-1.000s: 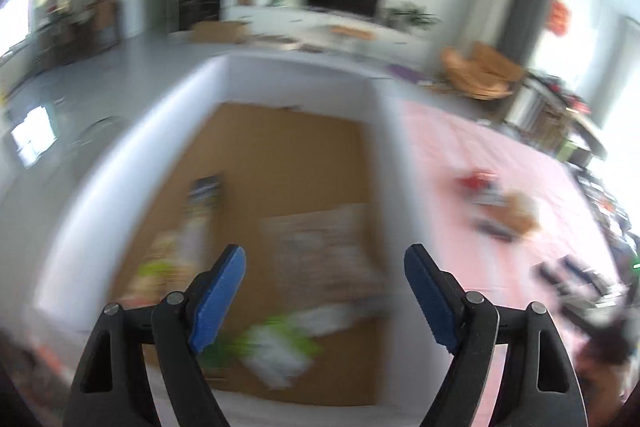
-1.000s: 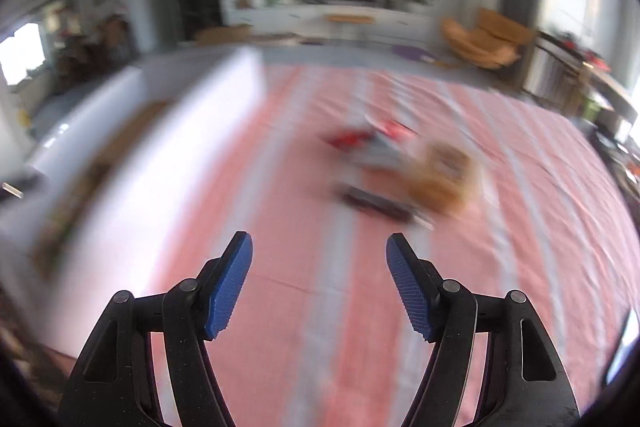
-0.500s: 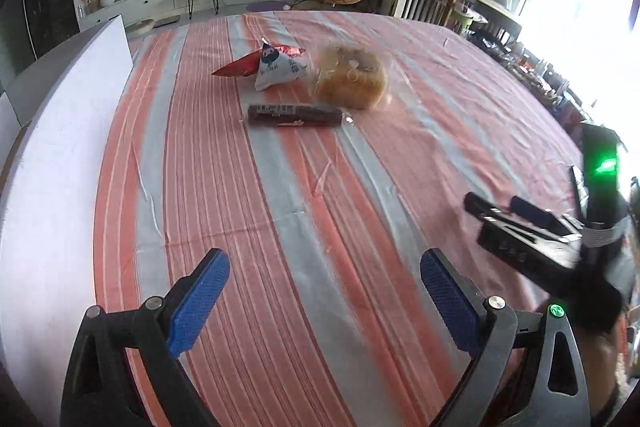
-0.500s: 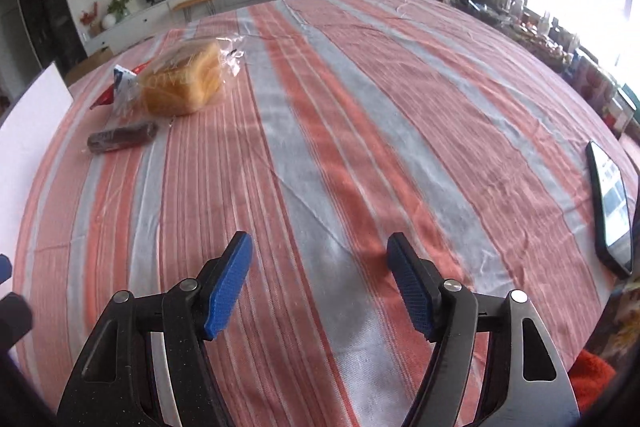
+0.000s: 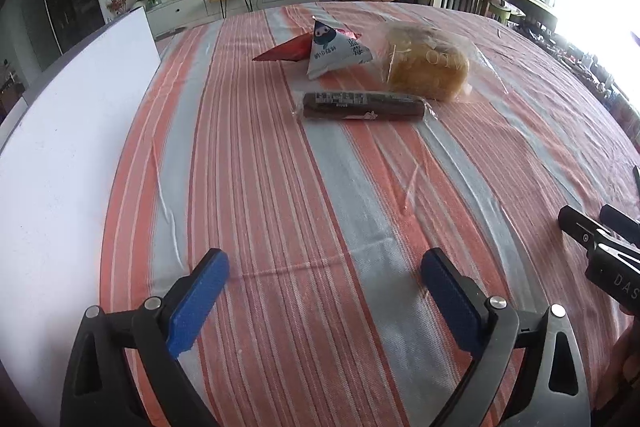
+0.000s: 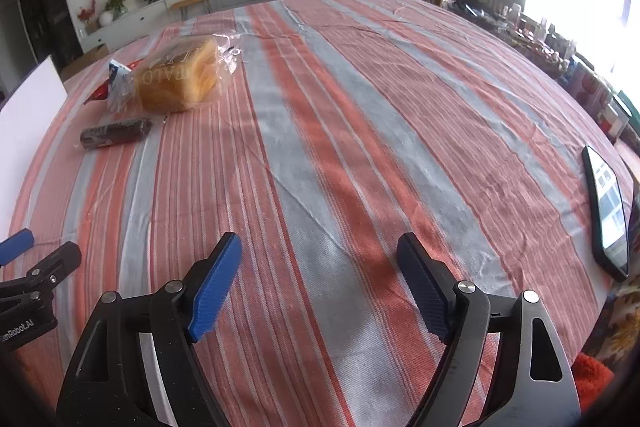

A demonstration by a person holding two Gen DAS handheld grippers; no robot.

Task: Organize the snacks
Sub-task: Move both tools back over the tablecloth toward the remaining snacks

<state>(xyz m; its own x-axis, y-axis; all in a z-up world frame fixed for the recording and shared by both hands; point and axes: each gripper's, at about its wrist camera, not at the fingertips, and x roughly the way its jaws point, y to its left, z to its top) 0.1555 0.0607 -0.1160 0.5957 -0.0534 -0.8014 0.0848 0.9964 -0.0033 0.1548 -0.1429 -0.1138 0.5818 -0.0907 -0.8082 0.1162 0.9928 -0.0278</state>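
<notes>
Several snacks lie together on the striped tablecloth (image 5: 320,187): a dark wrapped bar (image 5: 362,105), a bagged bread loaf (image 5: 426,67), a white triangular packet (image 5: 334,53) and a red packet (image 5: 284,53) behind it. My left gripper (image 5: 324,263) hovers over bare cloth well short of the bar, its jaws opening with nothing between them. My right gripper (image 6: 320,247) hangs over the cloth further right, jaws also opening and empty. From there the loaf (image 6: 178,77) and the bar (image 6: 114,134) sit far off to the upper left.
The white wall of a box (image 5: 60,147) runs along the table's left side. A phone (image 6: 608,215) lies near the right edge. Each gripper shows at the rim of the other's view. A room with TV and chairs lies beyond.
The left view has swung from the inside of the white box to the table with the snacks. The right view has swung right across the cloth. Both pairs of jaws stand wider.
</notes>
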